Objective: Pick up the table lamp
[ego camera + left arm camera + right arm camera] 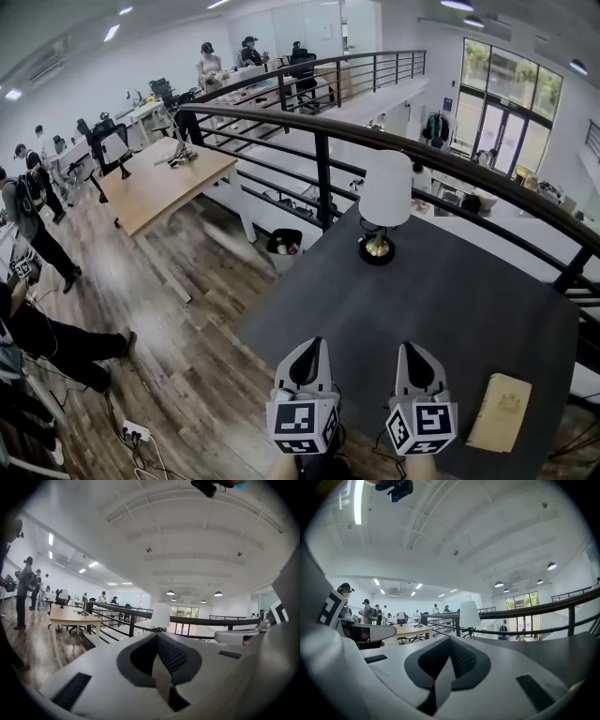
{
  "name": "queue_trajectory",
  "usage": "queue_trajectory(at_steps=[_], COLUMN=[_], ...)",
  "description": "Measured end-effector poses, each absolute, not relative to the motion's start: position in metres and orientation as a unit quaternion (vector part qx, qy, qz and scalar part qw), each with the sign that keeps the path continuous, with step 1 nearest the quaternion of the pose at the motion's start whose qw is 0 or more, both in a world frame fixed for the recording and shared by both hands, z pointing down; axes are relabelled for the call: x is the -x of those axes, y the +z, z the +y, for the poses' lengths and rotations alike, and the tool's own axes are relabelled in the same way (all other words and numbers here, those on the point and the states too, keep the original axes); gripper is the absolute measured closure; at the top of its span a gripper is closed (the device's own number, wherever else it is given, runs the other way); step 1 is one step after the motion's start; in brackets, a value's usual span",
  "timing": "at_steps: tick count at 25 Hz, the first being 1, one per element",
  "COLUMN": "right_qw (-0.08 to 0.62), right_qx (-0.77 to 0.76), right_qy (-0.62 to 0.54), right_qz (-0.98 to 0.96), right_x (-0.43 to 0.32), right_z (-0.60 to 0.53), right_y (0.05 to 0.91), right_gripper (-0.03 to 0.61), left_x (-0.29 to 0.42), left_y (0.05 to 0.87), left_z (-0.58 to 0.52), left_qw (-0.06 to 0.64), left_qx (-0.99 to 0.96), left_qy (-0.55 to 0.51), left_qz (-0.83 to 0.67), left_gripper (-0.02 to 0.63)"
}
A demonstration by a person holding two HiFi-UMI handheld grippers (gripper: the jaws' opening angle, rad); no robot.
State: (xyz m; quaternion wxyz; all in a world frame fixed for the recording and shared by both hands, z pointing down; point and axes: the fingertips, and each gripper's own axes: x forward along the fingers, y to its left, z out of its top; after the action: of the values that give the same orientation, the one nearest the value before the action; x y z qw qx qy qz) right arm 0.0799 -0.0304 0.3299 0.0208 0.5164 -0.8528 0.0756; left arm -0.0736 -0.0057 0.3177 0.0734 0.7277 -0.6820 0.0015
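Table lamp (pixel 384 199) stands upright near the far edge of the dark table (pixel 469 300), at 12 o'clock from the gripper pair and well apart from it. Left gripper (pixel 312 343) and right gripper (pixel 411 349) have their jaws pressed together, with nothing between them. A tan booklet (pixel 502 412) lies at 3 o'clock of the right gripper.

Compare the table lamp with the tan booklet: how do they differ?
The table lamp stands upright; the tan booklet lies flat. The lamp has a white shade and a brass base; the booklet is tan throughout. The lamp is near the far edge by the railing; the booklet is at the near right. Both rest on the dark table.
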Motion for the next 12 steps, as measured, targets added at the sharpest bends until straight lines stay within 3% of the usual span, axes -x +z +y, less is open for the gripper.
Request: queue_trajectory(at_steps=[12], right_qw=[0.021], right_qx=[-0.535], right_qy=[0.076], right_qz=[-0.841], right_x=[-0.084], right_z=[-0.071], right_y=[0.335], right_gripper=[0.584], left_x=[0.068], left_y=[0.328], left_z=[-0.054], left_qw=[0.092], left_qx=[-0.746], left_qy=[-0.011], left_qz=[-0.66], left_gripper=[0.6])
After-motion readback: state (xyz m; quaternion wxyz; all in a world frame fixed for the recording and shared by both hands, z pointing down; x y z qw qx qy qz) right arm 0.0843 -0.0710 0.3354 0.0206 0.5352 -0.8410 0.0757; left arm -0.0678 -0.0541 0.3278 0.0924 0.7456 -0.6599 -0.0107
